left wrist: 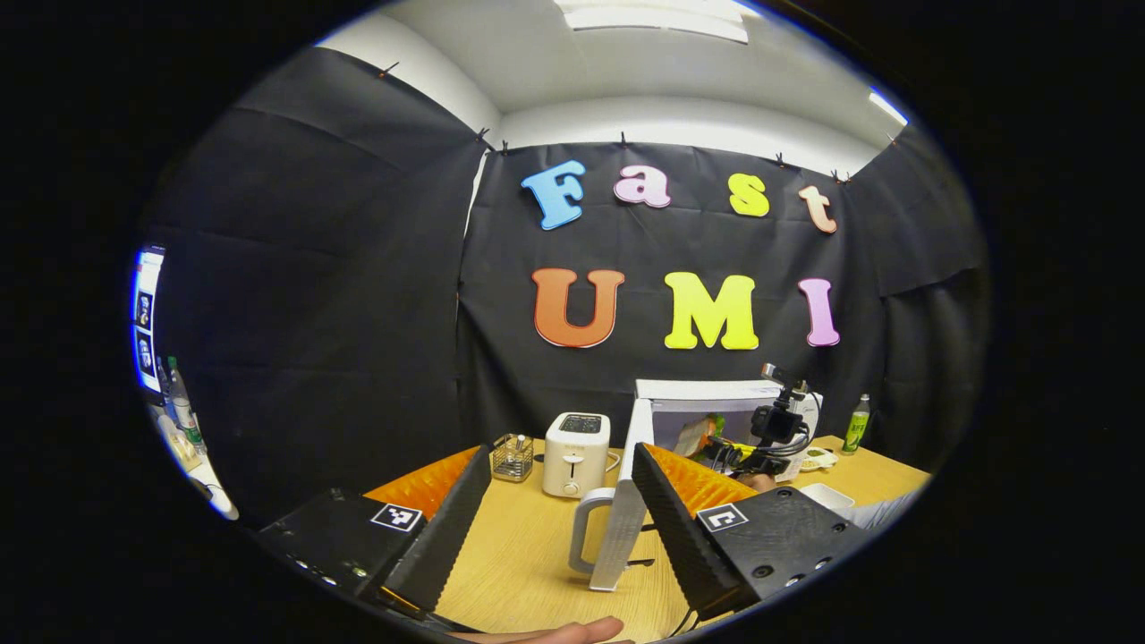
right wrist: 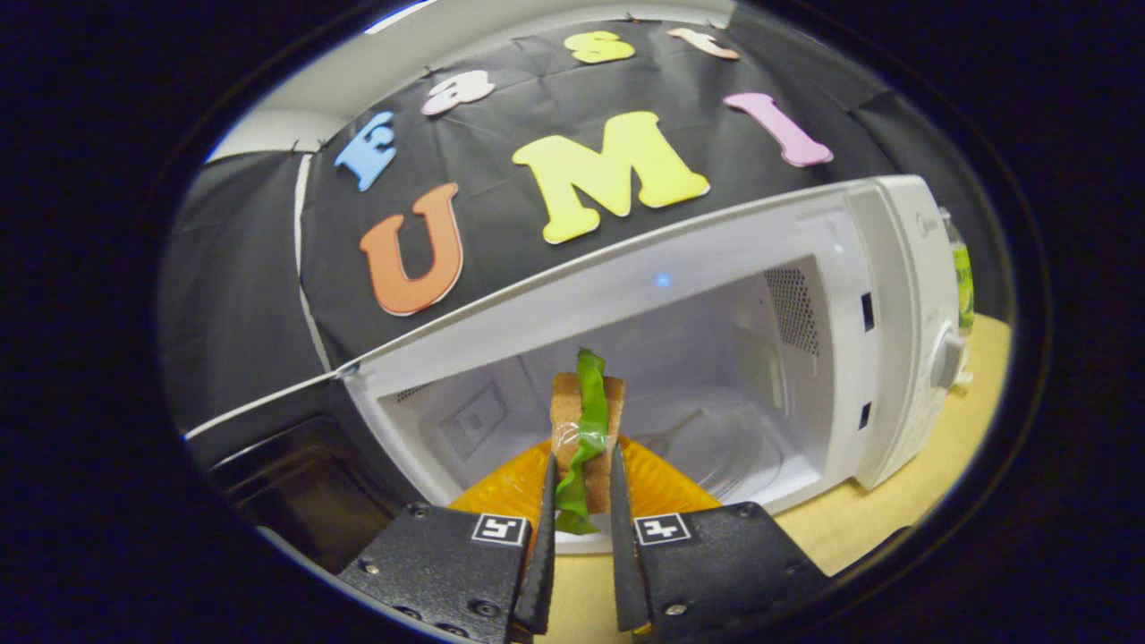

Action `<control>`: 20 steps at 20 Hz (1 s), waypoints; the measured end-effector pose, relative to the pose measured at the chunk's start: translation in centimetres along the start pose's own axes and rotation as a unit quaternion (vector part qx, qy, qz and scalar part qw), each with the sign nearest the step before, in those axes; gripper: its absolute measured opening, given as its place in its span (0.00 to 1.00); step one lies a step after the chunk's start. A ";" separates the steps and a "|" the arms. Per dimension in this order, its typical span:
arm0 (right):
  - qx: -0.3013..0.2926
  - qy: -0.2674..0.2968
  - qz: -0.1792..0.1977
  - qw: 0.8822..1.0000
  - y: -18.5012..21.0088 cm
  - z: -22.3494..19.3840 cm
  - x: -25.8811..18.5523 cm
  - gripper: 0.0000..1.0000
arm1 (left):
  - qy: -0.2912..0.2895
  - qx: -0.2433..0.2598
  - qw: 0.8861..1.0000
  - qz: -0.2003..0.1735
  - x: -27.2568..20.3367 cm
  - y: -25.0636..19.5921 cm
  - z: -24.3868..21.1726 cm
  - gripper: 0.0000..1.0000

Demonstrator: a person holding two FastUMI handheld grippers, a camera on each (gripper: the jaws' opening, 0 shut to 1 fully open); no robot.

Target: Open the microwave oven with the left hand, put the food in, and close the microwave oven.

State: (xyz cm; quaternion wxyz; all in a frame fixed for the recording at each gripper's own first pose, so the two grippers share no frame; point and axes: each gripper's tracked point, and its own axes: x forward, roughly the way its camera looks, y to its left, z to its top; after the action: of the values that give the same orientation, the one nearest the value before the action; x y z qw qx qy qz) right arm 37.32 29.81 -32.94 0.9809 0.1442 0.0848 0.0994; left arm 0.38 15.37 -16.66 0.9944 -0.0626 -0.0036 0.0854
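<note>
The white microwave (right wrist: 894, 295) stands open, its cavity (right wrist: 716, 376) lit and its glass turntable (right wrist: 716, 447) bare. My right gripper (right wrist: 581, 465) is shut on a sandwich (right wrist: 581, 411) of brown bread and green lettuce, held upright at the cavity's mouth. The dark door (right wrist: 295, 483) swings out to the left. In the left gripper view the door (left wrist: 617, 528) stands edge-on with its white handle (left wrist: 580, 528), between the fingers of my open left gripper (left wrist: 562, 456). Farther off, the right gripper's camera (left wrist: 776, 422) sits before the microwave (left wrist: 716, 394).
On the wooden table (left wrist: 519, 555) stand a white toaster (left wrist: 577, 452) and a small glass jar (left wrist: 513, 458). A green bottle (left wrist: 857, 425), a plate of food (left wrist: 816, 459) and a white tray (left wrist: 827, 495) lie right of the microwave. A hand (left wrist: 555, 633) shows at the bottom edge.
</note>
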 end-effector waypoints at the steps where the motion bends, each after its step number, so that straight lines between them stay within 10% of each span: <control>1: 0.017 -0.004 -0.004 1.000 -0.3 0.1 0.7 0.25 | 0.000 0.000 1.000 0.000 0.2 0.0 -0.1 0.95; 12: 0.137 0.042 -0.056 0.988 -5.5 -2.2 4.0 0.35 | 0.018 -0.007 1.000 -0.009 1.5 -0.6 -1.8 0.84; 13: 0.139 0.042 -0.062 0.987 -5.8 -2.3 4.0 0.31 | 0.021 -0.009 1.000 -0.013 1.6 -0.7 -2.2 0.95; 17: 0.116 0.038 -0.091 0.988 -6.8 -2.3 3.6 0.46 | 0.032 -0.012 0.999 -0.013 1.5 -0.4 -3.2 0.84; 19: 0.082 0.035 -0.117 0.989 -7.9 -2.2 3.3 0.51 | 0.042 -0.012 0.999 0.004 1.7 0.7 -4.1 0.95; 20: 0.067 0.037 -0.124 0.989 -8.0 -2.2 3.4 0.67 | 0.045 -0.012 0.999 0.011 1.7 1.3 -4.5 0.95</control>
State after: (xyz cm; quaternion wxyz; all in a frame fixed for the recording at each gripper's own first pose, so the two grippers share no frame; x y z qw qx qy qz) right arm 41.50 23.62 -37.87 0.9699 0.1941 0.1453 -0.0240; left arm 1.92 16.34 -21.25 0.9917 -0.0785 0.0412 0.0935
